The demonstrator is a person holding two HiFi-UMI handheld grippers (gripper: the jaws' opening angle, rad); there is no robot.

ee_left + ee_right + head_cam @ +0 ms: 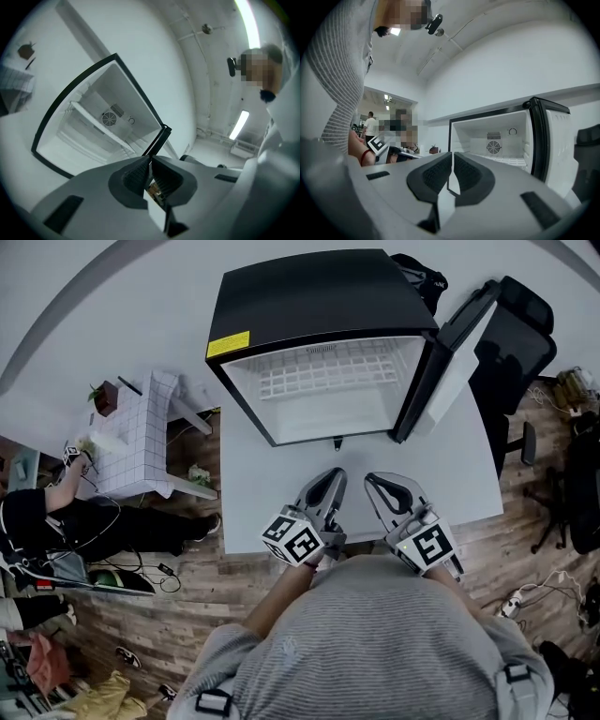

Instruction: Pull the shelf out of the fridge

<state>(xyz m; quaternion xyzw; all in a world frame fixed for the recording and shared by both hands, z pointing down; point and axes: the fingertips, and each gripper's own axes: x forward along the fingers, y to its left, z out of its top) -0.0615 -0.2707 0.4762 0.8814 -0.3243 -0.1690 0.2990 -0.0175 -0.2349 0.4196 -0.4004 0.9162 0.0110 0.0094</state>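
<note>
A black mini fridge (319,296) stands on the white table (253,493) with its door (459,352) swung open to the right. Inside lies a white wire shelf (328,371), also visible in the left gripper view (101,129) and the right gripper view (513,161). My left gripper (336,480) and right gripper (373,482) hover side by side over the table, a short way in front of the fridge opening and touching nothing. Both are shut with nothing between the pads. The left gripper (151,159) is rolled, so the fridge looks tilted. The right gripper (453,154) points level at the fridge.
A black office chair (520,343) stands right of the open door. Left of the table is a small white side table with a checked cloth (141,442) and a potted plant (105,397). A person (56,517) sits on the floor at the left among cables.
</note>
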